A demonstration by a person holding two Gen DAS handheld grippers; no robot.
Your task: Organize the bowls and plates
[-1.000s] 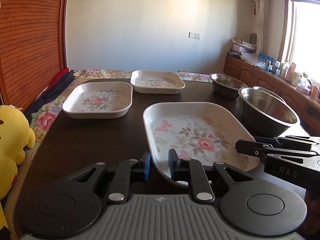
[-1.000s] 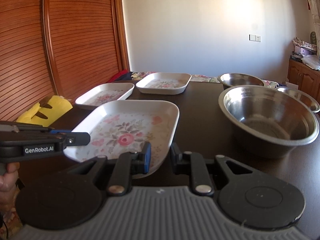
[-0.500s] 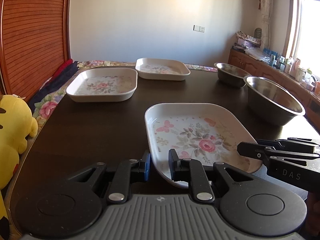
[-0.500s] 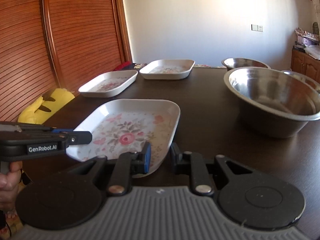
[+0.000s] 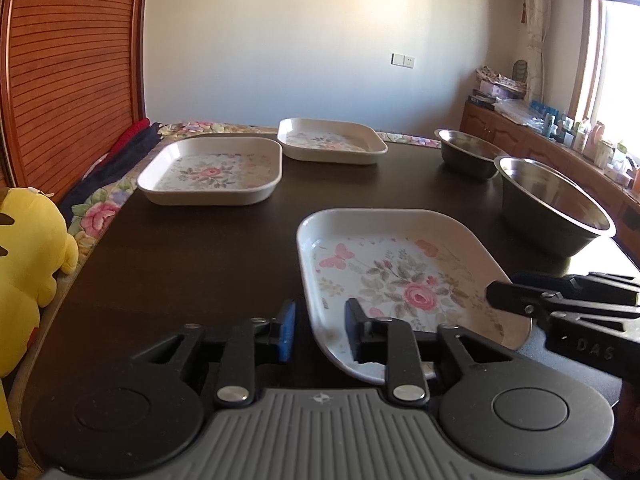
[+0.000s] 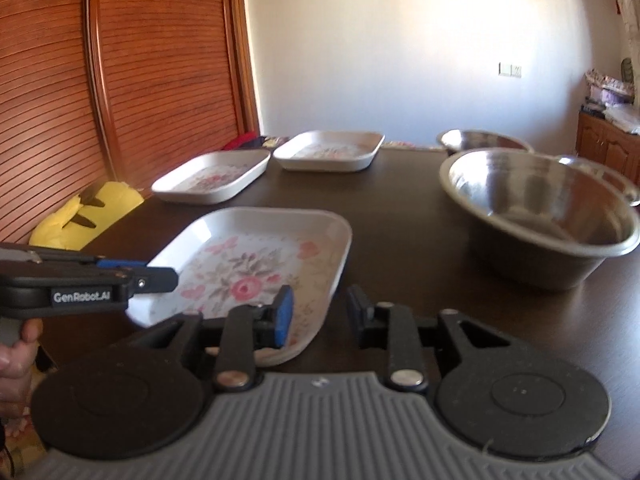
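White plates with pink flowers sit on the dark table. The near plate lies by the front edge. The left gripper and right gripper are both open (holding nothing), one at each near corner. A big steel bowl sits by the right edge.

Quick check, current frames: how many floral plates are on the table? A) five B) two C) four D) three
D: three floral plates show in the left wrist view: the near plate in front of the left gripper, the middle plate and the far plate toward the wall; the rest on the dark table is steel bowls.
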